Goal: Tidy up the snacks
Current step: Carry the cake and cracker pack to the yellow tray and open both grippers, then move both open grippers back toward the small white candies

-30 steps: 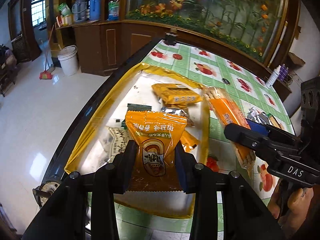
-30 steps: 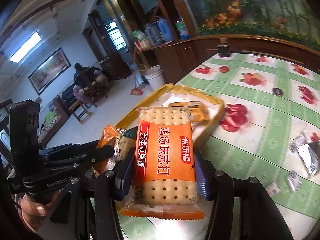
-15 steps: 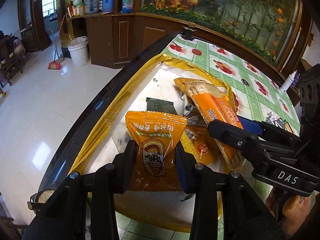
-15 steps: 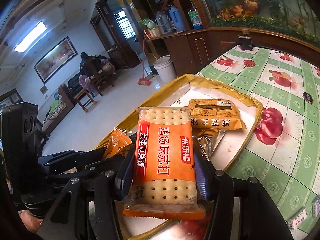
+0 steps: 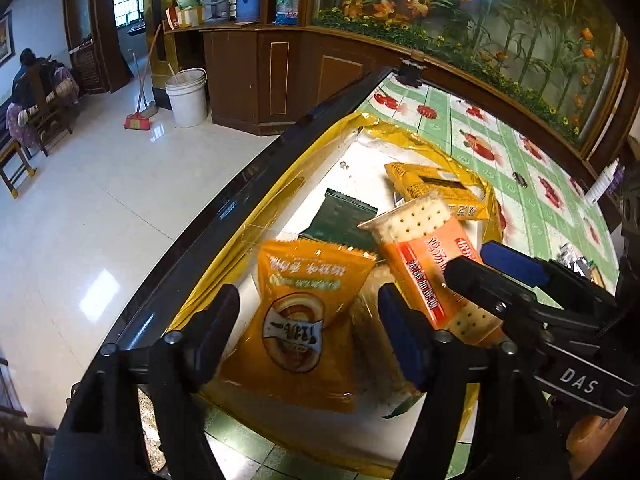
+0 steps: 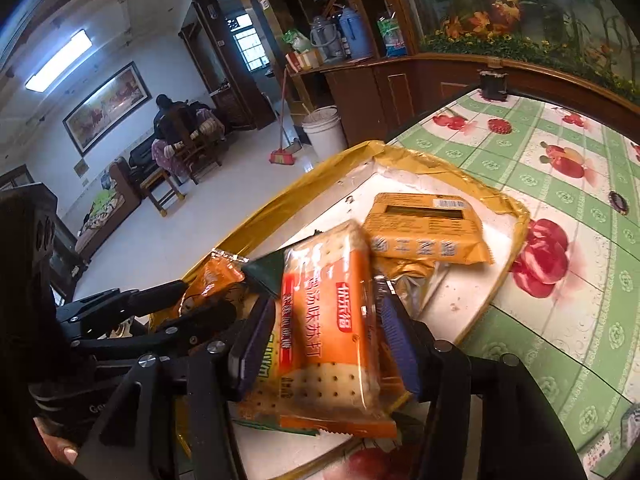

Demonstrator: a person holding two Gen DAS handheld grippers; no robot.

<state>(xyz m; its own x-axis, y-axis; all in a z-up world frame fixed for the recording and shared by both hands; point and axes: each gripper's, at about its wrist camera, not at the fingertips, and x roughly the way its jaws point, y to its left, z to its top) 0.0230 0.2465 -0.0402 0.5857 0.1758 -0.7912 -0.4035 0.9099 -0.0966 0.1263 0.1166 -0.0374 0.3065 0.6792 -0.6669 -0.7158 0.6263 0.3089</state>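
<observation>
A yellow-rimmed tray [image 5: 400, 133] [image 6: 404, 157] with a white floor holds several snack packets. My left gripper [image 5: 312, 328] hangs over its near end with jaws opening. An orange packet [image 5: 298, 312] lies loose between them on the tray, free of both pads. My right gripper [image 6: 326, 344] is beside it, jaws opening too. An orange-and-clear cracker packet [image 6: 328, 320] [image 5: 424, 248] leans tilted between them on the pile, and the pads no longer press it. A yellow packet [image 6: 424, 228] and a dark green packet [image 5: 340, 220] lie farther in.
The tray sits near the dark table edge [image 5: 224, 216], with floor beyond it to the left. A green fruit-print tablecloth [image 6: 560, 208] stretches right, with loose silver wrappers [image 5: 576, 264]. A small black object [image 6: 494, 82] stands at the far end.
Both pairs of jaws have widened. The orange packet has dropped from the left gripper onto the tray. The cracker packet has tipped over and sunk onto the pile.
</observation>
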